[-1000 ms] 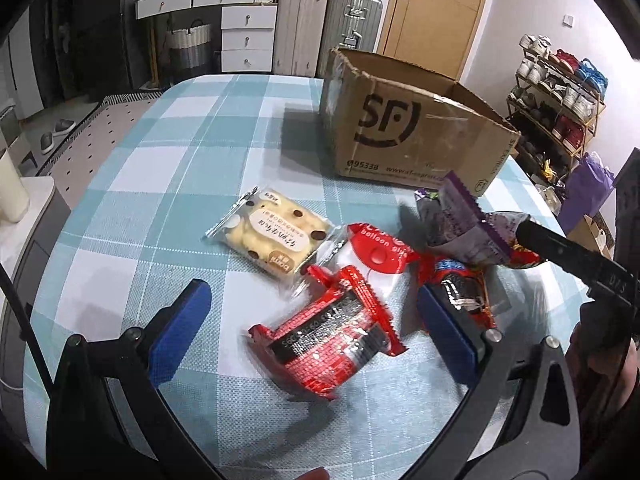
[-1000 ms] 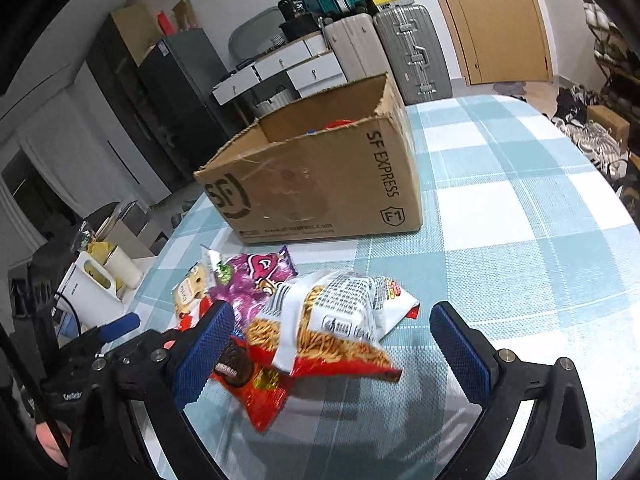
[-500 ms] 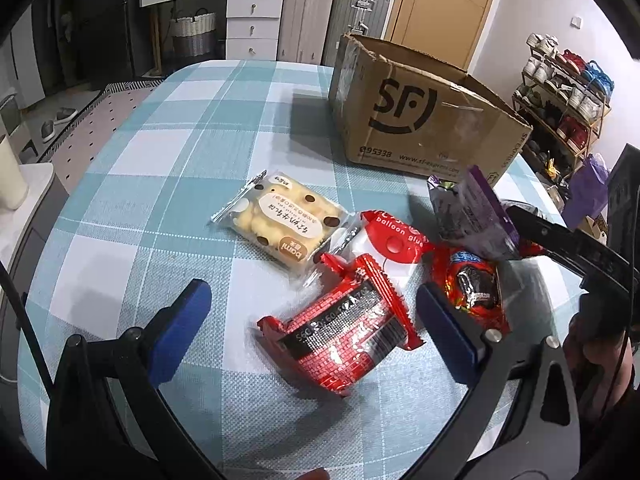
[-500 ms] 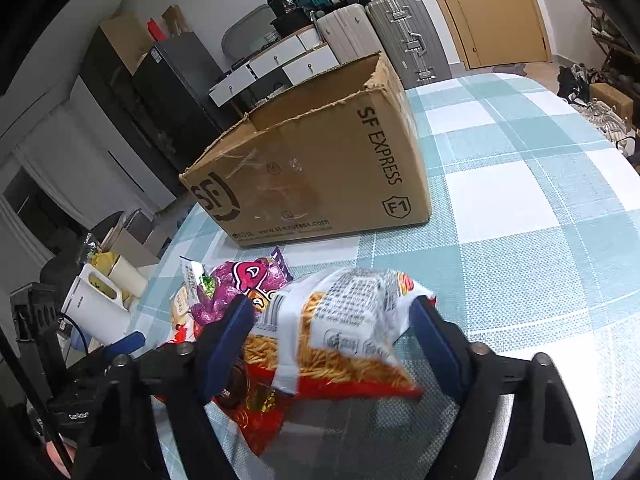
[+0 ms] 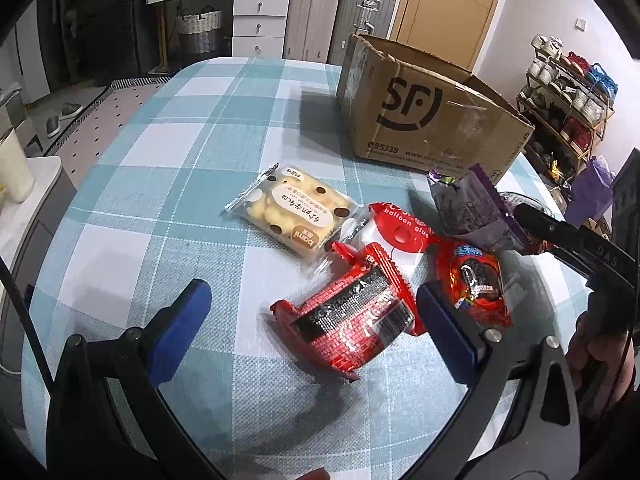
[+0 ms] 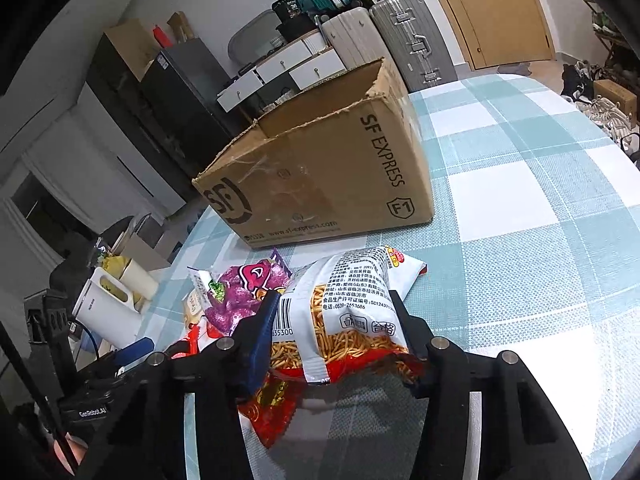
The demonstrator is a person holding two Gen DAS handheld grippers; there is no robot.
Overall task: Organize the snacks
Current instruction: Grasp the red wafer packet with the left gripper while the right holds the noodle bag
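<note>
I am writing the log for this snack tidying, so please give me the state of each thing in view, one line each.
Cardboard box: open on top, standing on the table.
Noodle snack bag: between the right gripper's closing jaws, pads touching it.
Red wrapped snack: lying between the left gripper's open jaws, not gripped.
Cream biscuit pack: sealed, lying flat.

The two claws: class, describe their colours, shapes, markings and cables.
Each claw, left claw and right claw, is a black forked frame with silver screws and flat blue pads. In the right wrist view the other unit reads "GenRobot.AI"; in the left wrist view thin black cables show at the frame's edges.
</note>
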